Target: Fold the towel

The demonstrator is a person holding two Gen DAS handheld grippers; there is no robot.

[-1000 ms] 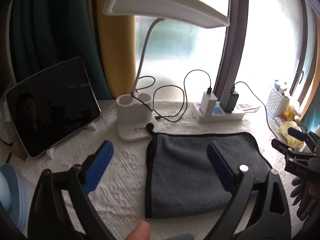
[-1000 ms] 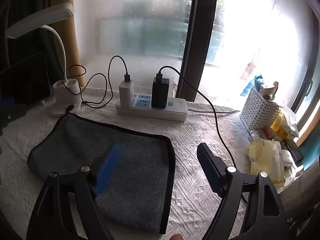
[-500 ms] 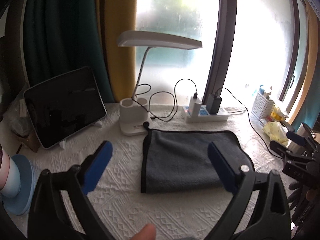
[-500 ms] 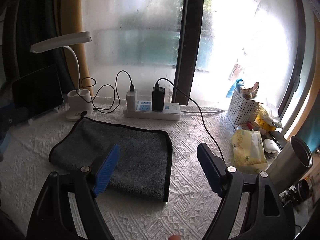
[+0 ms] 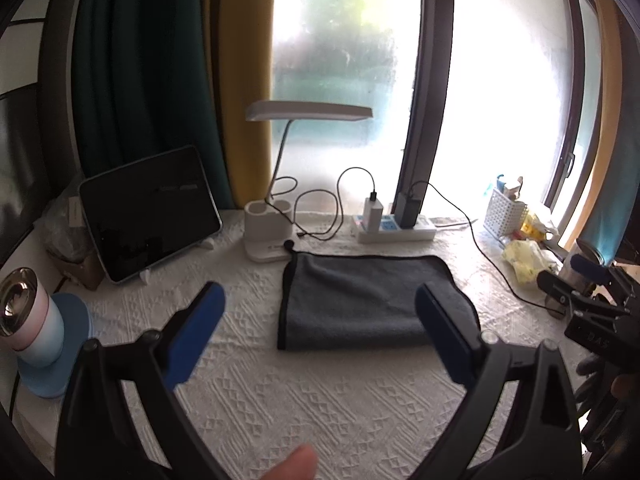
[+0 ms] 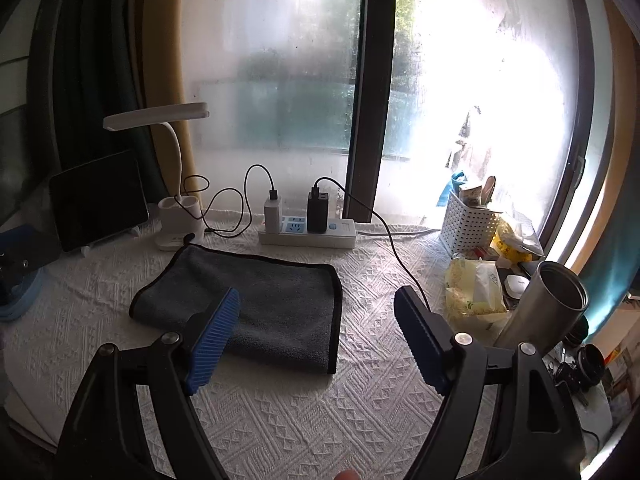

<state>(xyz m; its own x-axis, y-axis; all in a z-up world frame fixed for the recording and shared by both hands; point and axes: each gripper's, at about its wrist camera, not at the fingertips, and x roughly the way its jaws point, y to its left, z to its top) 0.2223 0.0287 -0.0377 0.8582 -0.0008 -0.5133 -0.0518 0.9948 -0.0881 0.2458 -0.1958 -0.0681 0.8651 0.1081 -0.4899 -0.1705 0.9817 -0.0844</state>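
Note:
A grey towel with black edging (image 5: 360,300) lies folded flat on the white textured tablecloth (image 5: 320,392); it also shows in the right wrist view (image 6: 256,300). My left gripper (image 5: 320,320) is open and empty, held back from the towel's near edge and above the table. My right gripper (image 6: 316,320) is open and empty, also held back near the towel's right corner. The right gripper shows at the right edge of the left wrist view (image 5: 580,288).
A tablet (image 5: 148,212) on a stand, a white desk lamp (image 5: 272,232) and a power strip (image 5: 396,228) with cables stand behind the towel. A cup on a blue coaster (image 5: 24,320) is at left. A white basket (image 6: 472,224), tissue pack (image 6: 476,288) and steel tumbler (image 6: 548,296) are at right.
Both grippers have pulled back and up from the towel, so it looks smaller and farther away. The towel has stayed folded in place.

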